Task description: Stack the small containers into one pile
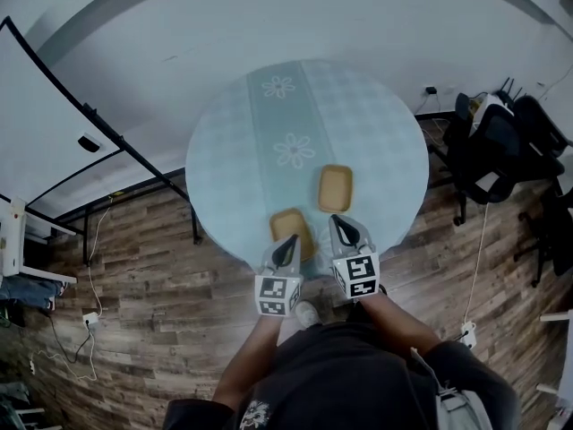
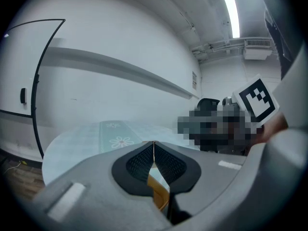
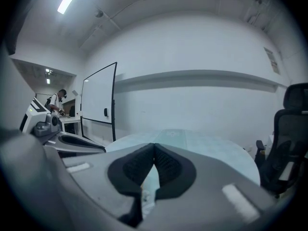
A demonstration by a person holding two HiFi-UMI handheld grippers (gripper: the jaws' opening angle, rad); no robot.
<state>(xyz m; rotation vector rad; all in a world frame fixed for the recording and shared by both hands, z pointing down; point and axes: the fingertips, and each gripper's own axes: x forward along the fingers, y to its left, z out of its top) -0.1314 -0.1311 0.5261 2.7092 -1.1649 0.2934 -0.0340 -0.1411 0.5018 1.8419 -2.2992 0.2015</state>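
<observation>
**Two tan containers apart on the round worktop, both hand-held grippers closed**

A wood-plank floor (image 1: pixel 134 303) fills the lower part of the head view, under a plain pale wall. On it stands the round worktop (image 1: pixel 224 150), covered by a pale blue-green checked cloth. A greener band with white flower prints (image 1: pixel 294 150) runs down the middle of the cloth. A black-framed whiteboard (image 1: pixel 54 124) stands off to the left, and dark office chairs (image 1: pixel 501 150) crowd the right side.

The task's things are two small containers, each a shallow open tray. They are rectangular with rounded corners and tan all over, with a slightly paler rim. The far container (image 1: pixel 336 187) lies flat on the checked cloth just right of the flowered band. The near container (image 1: pixel 295 227) lies flat by the worktop's near edge, at the lower end of that band. The two are near each other but not touching, and neither sits on the other.

The left hand-held gripper (image 1: pixel 288 243) hangs over the near container's left part and hides some of it. In the left gripper view its jaws (image 2: pixel 153 146) meet at the tips with nothing pinched there. A strip of the tan tray (image 2: pixel 158 184) shows below, through the gap behind the tips. The right hand-held gripper (image 1: pixel 345 231) sits just right of the near container and just short of the far one. Its jaws (image 3: pixel 154 147) are also pressed together and empty, with only cloth seen past them.
</observation>
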